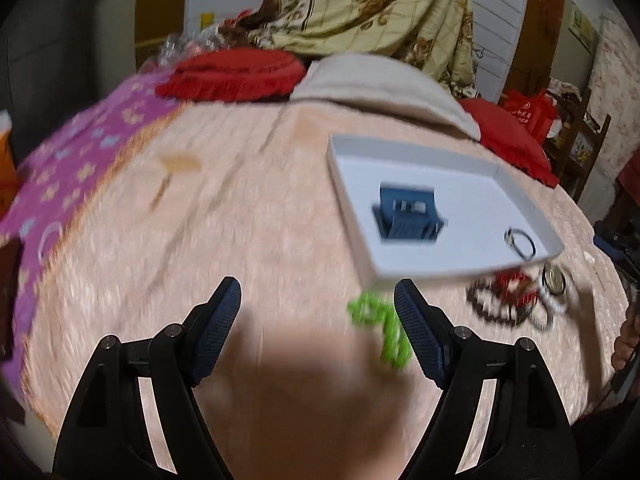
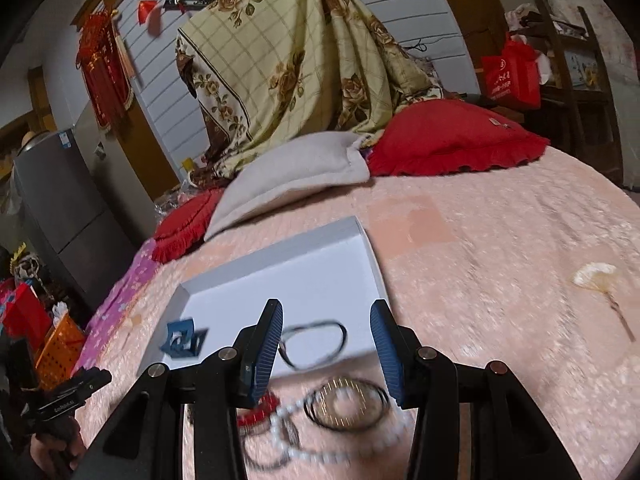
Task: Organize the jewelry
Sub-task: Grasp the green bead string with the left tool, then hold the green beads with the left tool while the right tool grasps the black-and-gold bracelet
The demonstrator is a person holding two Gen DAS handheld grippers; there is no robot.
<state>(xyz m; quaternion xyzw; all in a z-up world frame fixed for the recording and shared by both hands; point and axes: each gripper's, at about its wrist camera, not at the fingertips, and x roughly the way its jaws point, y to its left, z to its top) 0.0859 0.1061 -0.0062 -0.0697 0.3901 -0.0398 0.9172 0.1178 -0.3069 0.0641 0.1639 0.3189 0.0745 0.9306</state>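
Note:
A white shallow box [image 1: 472, 254] lies on the pink bedspread and holds a blue ring stand [image 1: 408, 216] and a thin dark bracelet [image 1: 520, 242]. A green bead bracelet [image 1: 380, 328] lies on the bedspread just inside my left gripper's [image 1: 318, 332] right finger; the gripper is open and empty above it. In the right wrist view my right gripper [image 2: 326, 352] is open and empty above the box's [image 2: 280, 280] near edge, over the dark bracelet [image 2: 312, 342]. Below it lie dark bangles [image 2: 344, 404], white pearls [image 2: 320, 452] and red beads [image 2: 260, 410]. The stand also shows in the right wrist view [image 2: 182, 340].
Red cushions [image 1: 232, 74] [image 2: 452, 136], a grey folded blanket [image 2: 296, 176] and a floral quilt [image 2: 288, 60] sit at the bed's far side. A purple flowered cloth [image 1: 76, 160] covers the left. A small fan-shaped item [image 2: 596, 276] lies right. An orange basket [image 2: 60, 344] stands beside the bed.

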